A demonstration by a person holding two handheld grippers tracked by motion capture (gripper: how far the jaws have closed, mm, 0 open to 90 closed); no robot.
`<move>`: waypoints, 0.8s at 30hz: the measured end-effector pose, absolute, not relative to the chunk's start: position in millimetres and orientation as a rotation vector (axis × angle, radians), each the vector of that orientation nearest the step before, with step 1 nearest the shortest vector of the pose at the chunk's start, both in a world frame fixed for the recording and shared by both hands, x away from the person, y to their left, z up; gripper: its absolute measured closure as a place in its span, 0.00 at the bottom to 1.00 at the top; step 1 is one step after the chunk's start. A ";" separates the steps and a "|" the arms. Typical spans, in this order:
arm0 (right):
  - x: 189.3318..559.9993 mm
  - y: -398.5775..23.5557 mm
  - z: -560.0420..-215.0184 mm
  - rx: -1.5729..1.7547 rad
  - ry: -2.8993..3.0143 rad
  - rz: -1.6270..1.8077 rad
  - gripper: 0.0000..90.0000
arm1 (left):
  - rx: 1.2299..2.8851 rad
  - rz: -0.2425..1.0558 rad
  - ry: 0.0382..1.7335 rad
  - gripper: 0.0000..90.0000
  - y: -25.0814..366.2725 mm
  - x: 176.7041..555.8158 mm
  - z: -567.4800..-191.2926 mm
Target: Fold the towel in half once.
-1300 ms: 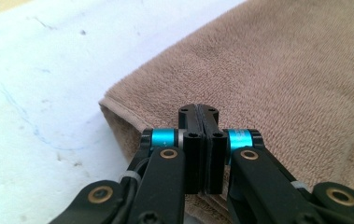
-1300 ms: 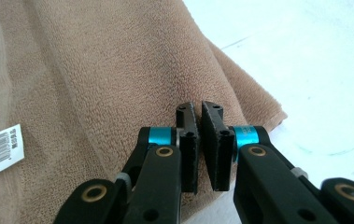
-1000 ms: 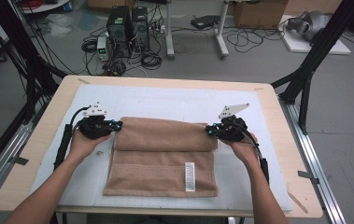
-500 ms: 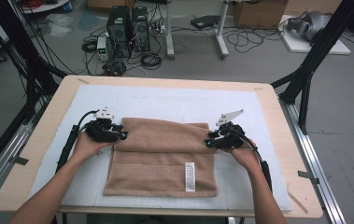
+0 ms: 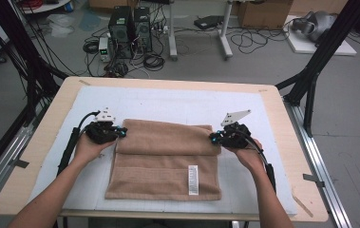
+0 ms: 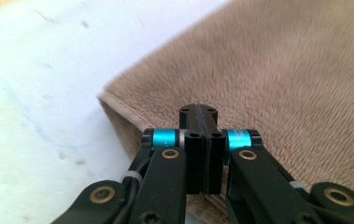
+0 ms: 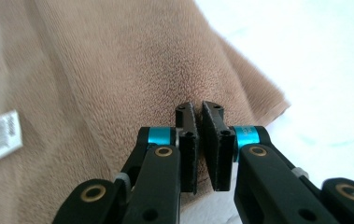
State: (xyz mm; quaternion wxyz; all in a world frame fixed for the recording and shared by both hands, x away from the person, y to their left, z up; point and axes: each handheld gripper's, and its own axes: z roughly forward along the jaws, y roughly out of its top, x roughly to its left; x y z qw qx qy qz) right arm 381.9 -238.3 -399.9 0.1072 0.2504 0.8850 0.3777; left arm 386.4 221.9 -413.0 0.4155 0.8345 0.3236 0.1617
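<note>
Workshop floor beyond the surface (image 5: 282, 102) carries computer towers (image 5: 129, 24), tangled cables (image 5: 263, 40) and black frame legs; the pale wood surface itself bears a white mat (image 5: 168, 102).

Tan towel (image 5: 165, 164) lies mid-mat, nearer the person's edge. Its far part is folded over toward the person, making a thick band across the top; a white care label (image 5: 193, 179) shows on the lower layer.

Left gripper (image 5: 119, 133) sits at the band's left end, right gripper (image 5: 213, 139) at its right end. Earlier frames are given: both sets of jaws have just been closing.
- Left gripper view: jaws meet flat, no gap; towel corner (image 6: 107, 98) lies past and beneath the tips. Whether any cloth is pinched, cannot tell.
- Right gripper view: jaws nearly together, a thin slit toward the tips; towel edge (image 7: 258, 88) runs under them. No cloth seen between the pads.

Handling, as judged:
- Terry cloth, soft and limp, light; it will sag and drape, not hold shape.
- Pile gives friction, so slipping looks unlikely if both layers are caught.
- Best hold: the 2 outer corners of the folded band, taking both layers at once so the fold carries evenly.

Room:
- Bare mat lies on all sides of the towel, widest at the far side.
- Near hem sits close to the mat's front edge; little margin there.
- Trailing gripper cables run beside each forearm and could drag on cloth.
</note>
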 end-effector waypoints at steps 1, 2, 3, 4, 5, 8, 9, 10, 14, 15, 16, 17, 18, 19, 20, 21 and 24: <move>382.1 -238.8 -396.5 0.734 2.598 1.129 0.94 | 2.078 0.410 0.815 1.00 223.5 385.6 -410.2; 382.7 -238.9 -393.4 0.729 2.590 1.143 0.95 | 2.067 0.415 0.813 1.00 224.6 384.7 -408.1; 382.4 -238.6 -390.7 0.728 2.590 1.149 0.95 | 2.061 0.425 0.810 1.00 225.5 383.8 -406.5; 382.4 -238.0 -388.5 0.728 2.584 1.145 0.95 | 2.059 0.424 0.810 1.00 226.1 383.2 -405.6; 383.0 -237.7 -386.9 0.718 2.583 1.149 0.95 | 2.058 0.424 0.809 1.00 226.5 382.9 -405.3; 384.4 -237.0 -387.9 0.729 2.593 1.131 0.95 | 2.054 0.431 0.807 1.00 226.7 382.0 -404.2; 384.5 -237.2 -388.1 0.735 2.593 1.132 0.95 | 2.042 0.436 0.811 1.00 226.9 381.7 -403.3; 384.6 -237.8 -388.2 0.739 2.583 1.141 0.95 | 2.039 0.436 0.808 1.00 227.0 381.7 -402.5; 388.6 -237.3 -388.1 0.745 2.622 1.157 0.95 | 2.030 0.448 0.816 1.00 225.4 385.9 -398.8; 391.6 -236.5 -386.6 0.746 2.621 1.161 0.95 | 2.017 0.481 0.827 1.00 224.3 390.5 -395.5; 396.6 -235.4 -382.9 0.742 2.605 1.165 0.95 | 1.997 0.530 0.837 1.00 222.6 398.1 -390.1; 405.3 -234.1 -375.3 0.745 2.582 1.152 0.95 | 1.959 0.586 0.862 1.00 220.1 410.0 -382.7; 417.8 -233.0 -365.3 0.765 2.515 1.143 0.95 | 1.917 0.646 0.895 1.00 216.5 426.9 -373.4; 436.1 -232.1 -354.2 0.823 2.443 1.135 0.94 | 1.892 0.715 0.925 1.00 211.8 445.3 -364.2; 455.6 -231.1 -344.7 0.896 2.370 1.108 0.87 | 1.888 0.800 0.969 0.99 206.9 460.7 -357.4; 471.6 -231.0 -338.2 0.980 2.308 1.055 0.80 | 1.868 0.821 1.034 0.90 203.7 472.7 -353.7; 488.3 -231.1 -338.3 1.104 2.278 1.116 0.70 | 1.874 0.746 1.060 0.79 202.5 482.6 -355.3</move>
